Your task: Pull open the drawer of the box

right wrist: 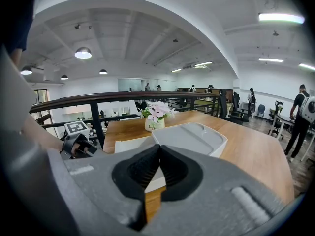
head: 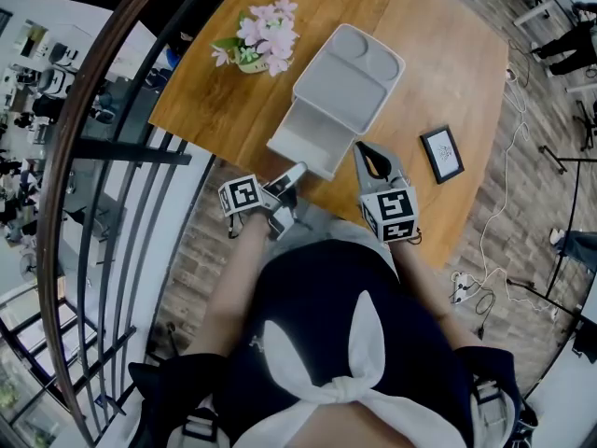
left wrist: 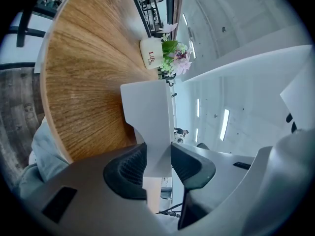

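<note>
Grey box (head: 350, 77), drawer (head: 300, 140) partly out

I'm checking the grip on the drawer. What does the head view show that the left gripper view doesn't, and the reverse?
Only the head view: the right tool beside the box, the drawer drawn out from it, and a black framed card on the table. Only the left gripper view: the left tool with its pads pressed on both faces of the drawer's thin front panel. Both: the wooden table and the flower pot.

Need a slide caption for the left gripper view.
Left tongs clamped on the front edge of the white drawer, brown wooden table and potted pink flowers beyond.
</note>
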